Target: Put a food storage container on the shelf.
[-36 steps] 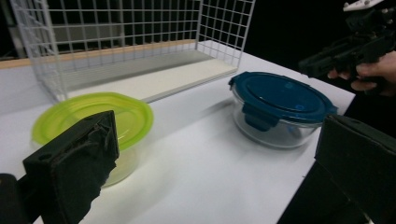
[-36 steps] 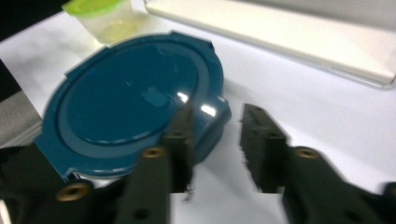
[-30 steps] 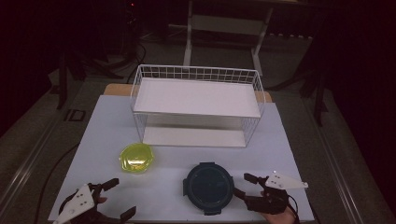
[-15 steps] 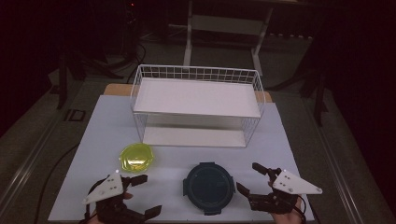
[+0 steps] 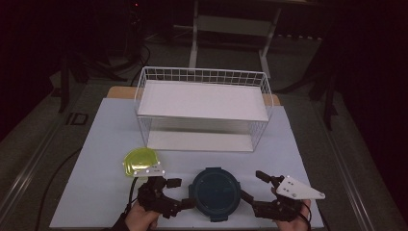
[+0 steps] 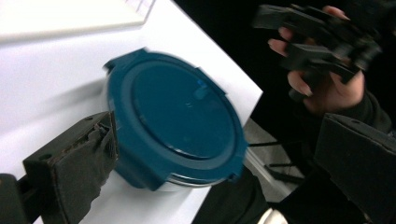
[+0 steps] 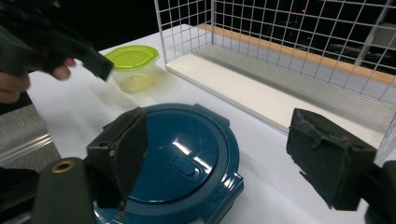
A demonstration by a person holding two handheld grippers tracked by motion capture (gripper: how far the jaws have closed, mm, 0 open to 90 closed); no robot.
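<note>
High view: left gripper (image 5: 182, 193) and right gripper (image 5: 251, 186), jaws spread, flank the blue tub (image 5: 215, 192). Yellow tub (image 5: 139, 162) sits just beside the left gripper.

Things on the table

A wire rack (image 5: 202, 108) stands at the back of the table (image 5: 96, 139), in the middle. A round box (image 5: 215, 192) sits by the front edge, in the middle, in front of the rack. A small tub (image 5: 139, 161) sits to the left of the round box and a bit further back, near the rack's front left corner. The left gripper (image 5: 180, 192) is at the front edge, just left of the round box and in front of the tub. The right gripper (image 5: 255, 187) is at the front edge, just right of the round box.
</note>
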